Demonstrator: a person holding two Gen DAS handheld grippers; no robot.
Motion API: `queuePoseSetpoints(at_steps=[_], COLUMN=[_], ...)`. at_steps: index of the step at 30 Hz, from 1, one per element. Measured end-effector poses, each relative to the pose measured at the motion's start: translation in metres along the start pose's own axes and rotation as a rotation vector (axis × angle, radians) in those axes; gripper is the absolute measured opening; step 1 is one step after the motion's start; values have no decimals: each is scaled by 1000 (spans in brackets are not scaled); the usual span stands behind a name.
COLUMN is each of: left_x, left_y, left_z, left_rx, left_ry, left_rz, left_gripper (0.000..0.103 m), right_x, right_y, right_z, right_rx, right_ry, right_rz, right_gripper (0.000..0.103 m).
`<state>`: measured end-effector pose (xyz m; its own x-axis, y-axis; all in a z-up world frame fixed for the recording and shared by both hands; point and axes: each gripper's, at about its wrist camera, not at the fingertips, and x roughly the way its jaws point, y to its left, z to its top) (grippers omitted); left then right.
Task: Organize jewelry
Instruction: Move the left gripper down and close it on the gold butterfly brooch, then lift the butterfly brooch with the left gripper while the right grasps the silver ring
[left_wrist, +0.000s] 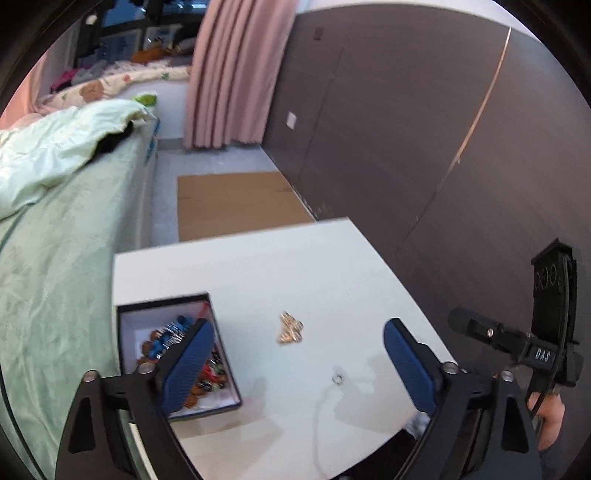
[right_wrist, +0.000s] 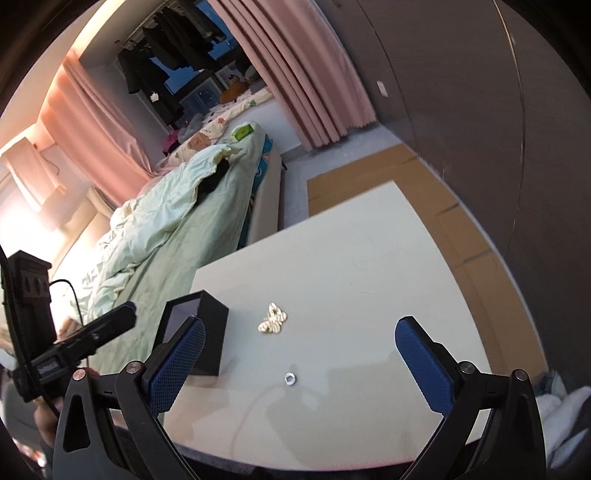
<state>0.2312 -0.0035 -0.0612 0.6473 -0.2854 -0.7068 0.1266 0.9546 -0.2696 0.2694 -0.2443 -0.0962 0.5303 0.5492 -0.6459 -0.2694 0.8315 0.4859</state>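
I'm hovering both grippers, left gripper (left_wrist: 299, 354) and right gripper (right_wrist: 301, 356), jaws wide and empty. The gold brooch (left_wrist: 290, 328) is lying mid-bench (left_wrist: 295, 258), the small ring (left_wrist: 337, 379) nearer my edge, the jewelry box (left_wrist: 173, 302) at the left edge. I'm squaring up low for the ring.

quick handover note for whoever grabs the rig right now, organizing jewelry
Left hand-held gripper: open, empty, above the white table.
Right hand-held gripper: open, empty.
Black box at the table's left side already holds colourful pieces.
Left loose on the table: gold jewelry cluster mid-table and small silver ring nearer the grippers.
Both likely go in the box next.
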Motion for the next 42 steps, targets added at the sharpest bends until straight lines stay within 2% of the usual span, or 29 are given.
queuePoseSetpoints(at_steps=[2, 4, 6, 8, 12, 17, 19, 22, 27, 29, 32, 35, 37, 40, 42], left_x=[13, 24, 36, 47, 71, 100, 112, 127, 139, 143, 148, 154, 154, 154, 150], left_y=[-3, -6, -8, -9, -11, -13, -13, -10, -9, -9, -10, -11, -12, -11, -8], left_z=[0, 0, 0, 2, 4, 4, 3, 3, 0, -1, -4, -7, -9, -9, -10], left_rx=[1, 5, 6, 4, 25, 47, 60, 67, 81, 88, 117, 133, 153, 156, 149], left_ry=[50, 80, 108, 136, 191, 249, 268, 295, 318, 328, 320, 327, 312, 303, 292], left_rz=[-12, -22, -17, -22, -8, 29, 53, 80, 82, 94, 133, 140, 168, 159, 146], left_gripper=[79, 74, 70, 61, 54, 33, 31, 18, 16, 12, 12, 11, 4, 0, 0], right_x=[2, 3, 6, 13, 23, 24, 25, 29, 33, 35, 38, 40, 43, 46, 49], right_y=[-11, -19, -23, -28, -33, -37, -42, -50, -52, -51, -52, -51, -50, -46, -43], right_z=[0, -1, -3, -5, -9, -9, -9, -8, -8, -8, -7, -7, -7, -7, -8], right_rx=[32, 57, 76, 99, 115, 120, 134, 163, 170, 172, 176, 175, 174, 164, 152], right_ry=[22, 39, 57, 88, 126, 125, 129, 139, 146, 150, 154, 156, 160, 168, 176], right_rz=[2, 2, 9, 17, -15, -41, -48, -52, -54, -56, -61, -62, -66, -70, -71], right_gripper=[102, 97, 80, 76, 74, 74, 74, 74, 74, 74, 74, 74, 74, 73, 66])
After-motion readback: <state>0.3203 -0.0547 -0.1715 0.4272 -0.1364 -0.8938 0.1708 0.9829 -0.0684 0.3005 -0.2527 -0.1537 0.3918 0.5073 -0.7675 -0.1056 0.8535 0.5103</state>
